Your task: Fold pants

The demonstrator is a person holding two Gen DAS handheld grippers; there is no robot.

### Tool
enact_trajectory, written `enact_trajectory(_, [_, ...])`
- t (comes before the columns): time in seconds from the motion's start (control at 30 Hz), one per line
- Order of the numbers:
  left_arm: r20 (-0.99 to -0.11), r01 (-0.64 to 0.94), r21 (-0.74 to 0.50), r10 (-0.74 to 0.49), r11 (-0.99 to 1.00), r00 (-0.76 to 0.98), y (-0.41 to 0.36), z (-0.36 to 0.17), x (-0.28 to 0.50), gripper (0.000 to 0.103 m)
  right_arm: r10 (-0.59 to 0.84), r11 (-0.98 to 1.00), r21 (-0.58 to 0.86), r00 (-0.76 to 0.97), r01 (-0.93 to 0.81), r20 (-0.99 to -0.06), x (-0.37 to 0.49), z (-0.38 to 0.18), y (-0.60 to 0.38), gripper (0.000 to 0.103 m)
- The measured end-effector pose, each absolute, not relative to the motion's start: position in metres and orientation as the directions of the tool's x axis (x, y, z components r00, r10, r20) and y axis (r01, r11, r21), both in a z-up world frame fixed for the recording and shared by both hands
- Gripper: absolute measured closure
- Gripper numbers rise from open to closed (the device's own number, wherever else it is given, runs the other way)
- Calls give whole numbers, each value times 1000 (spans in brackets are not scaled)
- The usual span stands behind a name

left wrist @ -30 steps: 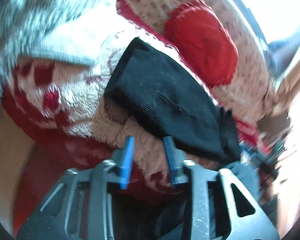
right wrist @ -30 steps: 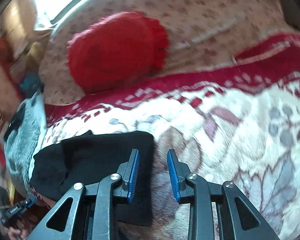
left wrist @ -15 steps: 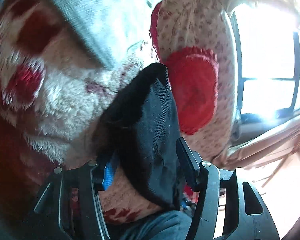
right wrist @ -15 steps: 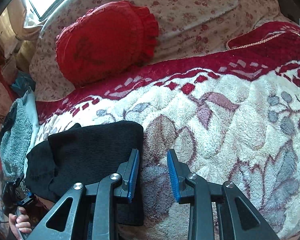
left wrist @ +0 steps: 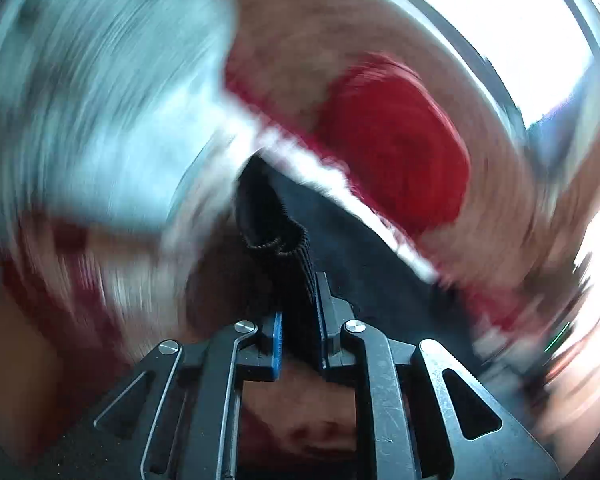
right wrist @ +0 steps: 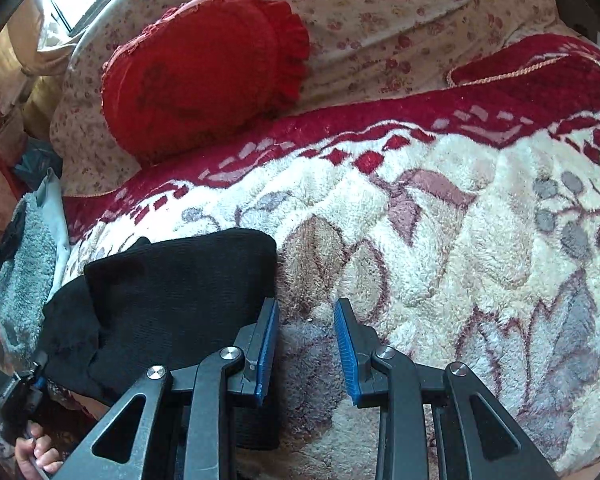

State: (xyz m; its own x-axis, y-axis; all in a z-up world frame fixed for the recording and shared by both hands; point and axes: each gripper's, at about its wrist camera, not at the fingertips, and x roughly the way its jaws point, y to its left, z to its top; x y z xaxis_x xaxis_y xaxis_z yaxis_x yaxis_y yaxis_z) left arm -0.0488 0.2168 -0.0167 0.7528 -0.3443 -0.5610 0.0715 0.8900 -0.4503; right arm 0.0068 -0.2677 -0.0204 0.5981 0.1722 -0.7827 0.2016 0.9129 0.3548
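The black ribbed pants (right wrist: pixel 172 292) lie folded on a fleece blanket (right wrist: pixel 440 240) at the left in the right wrist view. My right gripper (right wrist: pixel 306 340) is open and empty just beyond the pants' right edge, over the blanket. In the blurred left wrist view my left gripper (left wrist: pixel 298 320) is shut on a bunched ribbed edge of the black pants (left wrist: pixel 288 248). The left gripper (right wrist: pixel 20 396) also shows at the pants' lower left corner in the right wrist view.
A red round pillow (right wrist: pixel 204 68) leans on a floral sheet (right wrist: pixel 400 12) behind the blanket. A grey fuzzy garment (right wrist: pixel 24 268) lies left of the pants. The blanket's dark red border (right wrist: pixel 500 96) runs along the back. A bright window (left wrist: pixel 480 8) is at the top.
My left gripper closed on the edge of the black pants and is swinging fast, blurring its view. My right gripper stayed open beside the pants.
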Motion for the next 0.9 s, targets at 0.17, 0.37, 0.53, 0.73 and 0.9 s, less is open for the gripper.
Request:
enact_trajectory(0.17, [-469,330,-65,-320,942,823,138,22,-73,92,163,905,381,672,190,-723,-2,-5,-272,76])
enact_trajectory(0.37, [-435,469,38,-408,882,802,76,42,-52,93,198,887,421,667,191,-719,-2,-7,-276,76])
enact_trajectory(0.53, [-426,612,113,-518,783,742,28,59,-50,93,199,892,414,666,181,-719,-4,-6,-272,76])
enact_trajectory(0.73, [-454,752,184,-624,633,636,-32,73,-61,93,181,877,427,672,220,-718,-6,-7,-281,76])
enact_trajectory(0.9, [-570,849,247,-639,466,517,-81,56,-68,93,174,867,439,683,236,-710,-11,-5,-288,76])
